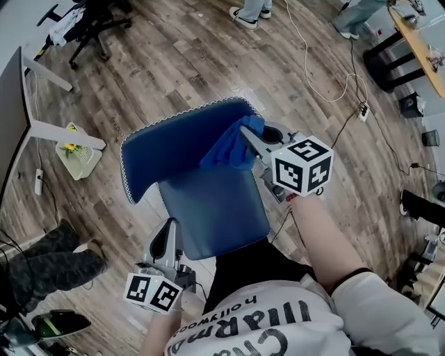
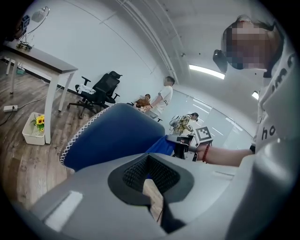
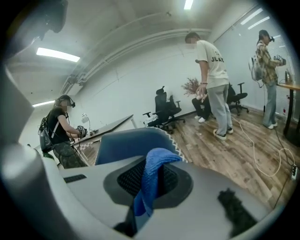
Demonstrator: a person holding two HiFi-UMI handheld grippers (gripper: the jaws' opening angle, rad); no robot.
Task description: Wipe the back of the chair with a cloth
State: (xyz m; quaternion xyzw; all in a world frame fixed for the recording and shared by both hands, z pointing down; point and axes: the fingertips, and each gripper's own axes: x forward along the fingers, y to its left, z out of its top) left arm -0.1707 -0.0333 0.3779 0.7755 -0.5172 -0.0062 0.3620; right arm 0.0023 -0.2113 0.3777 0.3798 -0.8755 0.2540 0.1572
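The blue chair's curved backrest (image 1: 177,142), edged in white stitching, stands in front of me above its seat (image 1: 215,208). My right gripper (image 1: 245,132) is shut on a blue cloth (image 1: 233,151), which is bunched against the backrest's right end on the seat side. In the right gripper view the cloth (image 3: 157,157) hangs out of the shut jaws of the gripper (image 3: 147,183), with the backrest (image 3: 126,140) just beyond. My left gripper (image 1: 167,240) is low at the seat's front left corner, shut and holding nothing. From the left gripper (image 2: 151,178) I see the backrest (image 2: 108,136) and the cloth (image 2: 161,145).
A white basket with yellow flowers (image 1: 78,154) stands by a desk leg (image 1: 62,132) at the left. A black office chair (image 1: 90,21) is at the far left, and a cable (image 1: 313,69) with a power strip (image 1: 362,111) crosses the wood floor. Someone's legs (image 1: 42,257) are near left; other people (image 3: 213,84) stand behind.
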